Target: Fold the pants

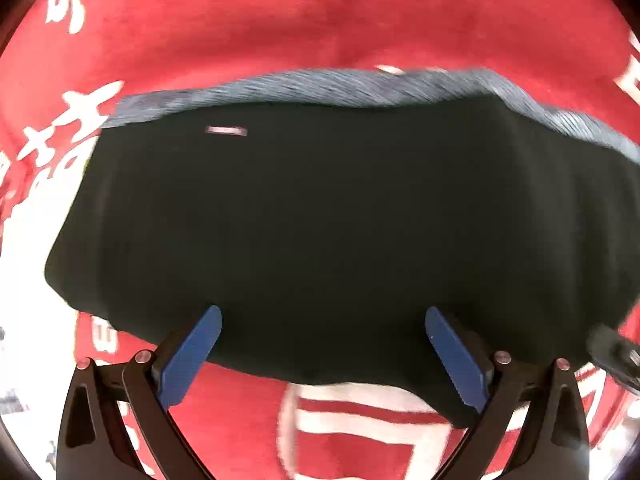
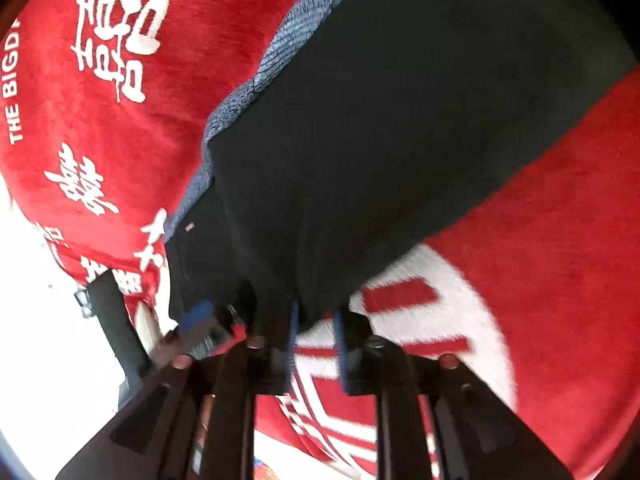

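— Left wrist view first, reading from the left: what do we have?

— We see the red cloth (image 1: 240, 20) with white characters; on it lie the black pants (image 1: 340, 220), folded into a broad block; a grey-blue textured band (image 1: 360, 88) runs along their far edge; a small pale label (image 1: 226, 131) sits near the far left of the black fabric.

— And the left gripper (image 1: 323, 350)?

— Its blue pads (image 1: 192, 354) stand wide apart over the near edge of the pants; nothing is pinched between them; at the far right edge we glimpse a dark blurred part (image 1: 612, 350), too smeared to name.

— Now the right wrist view, again from the left.

— We see white lettering on the red cloth (image 2: 100, 120); then the grey-blue band (image 2: 288, 40); then the pants (image 2: 400, 120) running diagonally up to the right.

— The right gripper (image 2: 316, 332)?

— Its jaws stand narrowly apart; the near corner of the pants hangs into the gap; whether the pads press the fabric we cannot tell, the picture being blurred.
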A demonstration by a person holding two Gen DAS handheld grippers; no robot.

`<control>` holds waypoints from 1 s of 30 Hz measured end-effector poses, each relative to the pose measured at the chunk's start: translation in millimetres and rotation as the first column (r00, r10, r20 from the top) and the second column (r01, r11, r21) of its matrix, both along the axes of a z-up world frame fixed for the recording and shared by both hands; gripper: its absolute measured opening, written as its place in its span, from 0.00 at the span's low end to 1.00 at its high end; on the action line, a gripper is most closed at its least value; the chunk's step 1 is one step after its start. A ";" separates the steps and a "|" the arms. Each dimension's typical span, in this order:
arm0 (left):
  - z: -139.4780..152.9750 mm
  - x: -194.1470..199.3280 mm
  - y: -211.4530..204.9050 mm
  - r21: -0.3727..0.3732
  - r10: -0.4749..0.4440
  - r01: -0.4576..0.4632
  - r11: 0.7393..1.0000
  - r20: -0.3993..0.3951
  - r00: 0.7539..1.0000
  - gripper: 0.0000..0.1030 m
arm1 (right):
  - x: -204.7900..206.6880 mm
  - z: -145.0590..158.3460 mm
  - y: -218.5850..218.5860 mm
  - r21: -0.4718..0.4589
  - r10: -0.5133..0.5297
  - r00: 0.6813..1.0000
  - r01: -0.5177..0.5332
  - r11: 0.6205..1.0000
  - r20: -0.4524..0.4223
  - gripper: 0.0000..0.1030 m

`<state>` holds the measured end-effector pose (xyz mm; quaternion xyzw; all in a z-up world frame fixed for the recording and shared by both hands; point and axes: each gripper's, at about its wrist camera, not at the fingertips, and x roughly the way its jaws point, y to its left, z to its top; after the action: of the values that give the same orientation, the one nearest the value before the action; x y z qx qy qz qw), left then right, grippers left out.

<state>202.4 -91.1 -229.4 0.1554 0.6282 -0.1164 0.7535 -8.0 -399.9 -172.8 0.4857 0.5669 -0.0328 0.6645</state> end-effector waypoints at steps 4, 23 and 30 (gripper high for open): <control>17.2 23.7 3.3 -0.028 0.045 -0.044 0.999 0.038 0.998 1.00 | -9.1 43.3 -30.1 -0.152 0.057 0.998 -0.053 0.987 0.023 0.42; -13.7 87.3 -63.4 0.057 0.155 -0.160 0.986 0.078 0.985 1.00 | 86.1 38.5 -197.6 -0.600 0.118 0.985 -0.168 0.782 -0.122 0.36; -0.9 74.2 -109.9 0.023 0.071 -0.073 0.997 0.088 0.994 1.00 | 56.7 66.9 -256.6 -0.720 -0.016 0.991 -0.083 0.689 -0.130 0.38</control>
<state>276.6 -200.9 -230.3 0.1474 0.6014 -0.0743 0.7817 48.7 -656.5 -105.9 0.1708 0.5577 -0.2721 0.7654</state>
